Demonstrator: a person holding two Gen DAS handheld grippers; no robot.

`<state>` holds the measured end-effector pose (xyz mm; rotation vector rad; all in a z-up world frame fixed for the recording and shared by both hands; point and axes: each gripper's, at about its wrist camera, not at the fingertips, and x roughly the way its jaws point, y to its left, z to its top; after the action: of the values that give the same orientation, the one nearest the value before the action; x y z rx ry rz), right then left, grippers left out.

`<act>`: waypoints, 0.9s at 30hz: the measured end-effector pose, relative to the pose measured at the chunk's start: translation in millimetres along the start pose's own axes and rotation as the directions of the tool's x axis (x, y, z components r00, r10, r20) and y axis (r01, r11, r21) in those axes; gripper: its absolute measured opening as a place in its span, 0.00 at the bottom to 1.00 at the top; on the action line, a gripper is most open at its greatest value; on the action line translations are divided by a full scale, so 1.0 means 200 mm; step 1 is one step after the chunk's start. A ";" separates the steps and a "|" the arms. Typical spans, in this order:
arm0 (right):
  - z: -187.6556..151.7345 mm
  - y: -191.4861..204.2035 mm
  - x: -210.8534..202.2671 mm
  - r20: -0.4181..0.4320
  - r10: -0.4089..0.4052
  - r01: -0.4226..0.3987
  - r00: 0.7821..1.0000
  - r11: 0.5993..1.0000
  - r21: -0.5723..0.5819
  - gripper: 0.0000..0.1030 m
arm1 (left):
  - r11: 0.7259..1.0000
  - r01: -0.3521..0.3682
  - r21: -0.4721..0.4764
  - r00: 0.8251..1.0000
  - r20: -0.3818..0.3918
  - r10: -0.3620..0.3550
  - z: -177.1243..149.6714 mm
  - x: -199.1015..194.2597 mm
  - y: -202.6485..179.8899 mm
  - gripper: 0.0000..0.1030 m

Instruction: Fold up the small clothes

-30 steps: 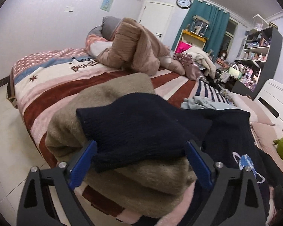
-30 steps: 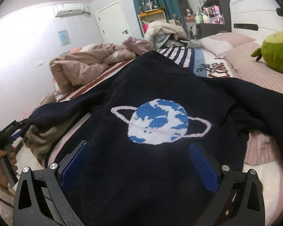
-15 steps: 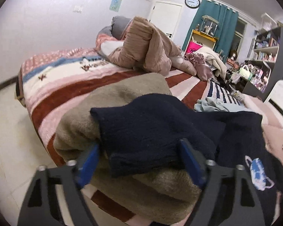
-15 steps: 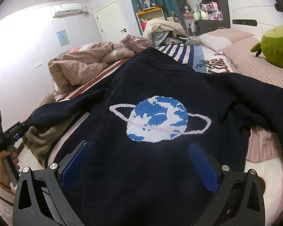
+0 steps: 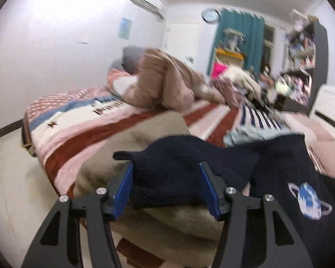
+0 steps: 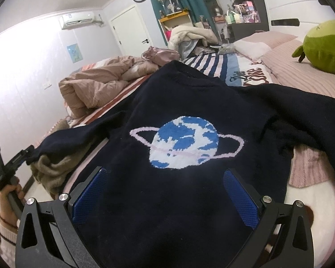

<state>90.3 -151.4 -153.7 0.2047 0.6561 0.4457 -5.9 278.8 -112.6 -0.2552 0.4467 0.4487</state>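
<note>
Left wrist view: the left gripper has its blue pads on either side of the navy sweater's sleeve cuff. The jaws have just been closing, with the cuff between them; the pads now press its two edges, a grip on the cuff. The cuff lies over a folded beige garment at the bed's near edge. This view is motion-blurred.

Right wrist view alone shows the sweater's front: flat on the bed, neckline at 12 o'clock, a blue-and-white ringed planet motif at centre, one sleeve running to 9 o'clock, the other bunched at 3 o'clock. The right gripper stands with jaws wide apart over the hem, gripping nothing. At 8 o'clock a hand holds the other tool. A green plush toy sits at 2 o'clock, a crumpled pink quilt at 10 o'clock

No containers identifiable
</note>
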 end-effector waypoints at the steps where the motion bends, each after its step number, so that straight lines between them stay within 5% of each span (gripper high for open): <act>1: 0.00 -0.01 0.00 0.000 0.003 -0.003 1.000 1.000 0.004 1.00 | 1.000 -0.006 0.002 1.000 -0.022 0.006 0.00 0.02 0.00 0.52; 4: -0.01 -0.01 0.00 -0.005 0.014 -0.014 1.000 1.000 0.011 1.00 | 1.000 -0.004 -0.018 0.999 -0.036 0.003 0.00 0.03 0.02 0.45; 10: -0.01 0.00 0.01 -0.010 0.027 -0.027 1.000 1.000 0.003 1.00 | 0.999 -0.013 0.035 0.993 -0.115 0.017 -0.01 0.08 -0.02 0.03; 15: -0.01 -0.02 0.00 0.013 0.055 -0.055 0.998 0.998 0.036 1.00 | 0.997 0.059 0.051 0.997 -0.050 -0.056 0.04 -0.03 -0.10 0.03; 19: -0.01 -0.08 -0.05 0.040 0.066 -0.068 0.997 0.996 0.057 1.00 | 0.978 0.181 0.105 0.983 0.015 -0.184 0.13 -0.17 -0.31 0.02; 22: -0.02 -0.14 -0.09 0.062 0.078 -0.083 0.995 0.994 0.076 1.00 | 0.945 0.280 0.167 0.957 0.026 -0.288 0.18 -0.26 -0.54 0.02; 24: -0.03 -0.19 -0.14 0.082 0.082 -0.090 0.993 0.992 0.090 1.00 | 0.904 0.377 0.200 0.922 0.017 -0.388 0.19 -0.31 -0.74 0.02; 27: -0.04 -0.28 -0.22 0.117 0.081 -0.094 0.990 0.990 0.105 1.00 | 0.821 0.525 0.225 0.846 -0.033 -0.532 0.18 -0.36 -1.03 0.02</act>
<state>72.5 -221.1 -153.9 0.3620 0.5630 0.4790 44.8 85.8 -18.9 -0.1411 0.3718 -0.1492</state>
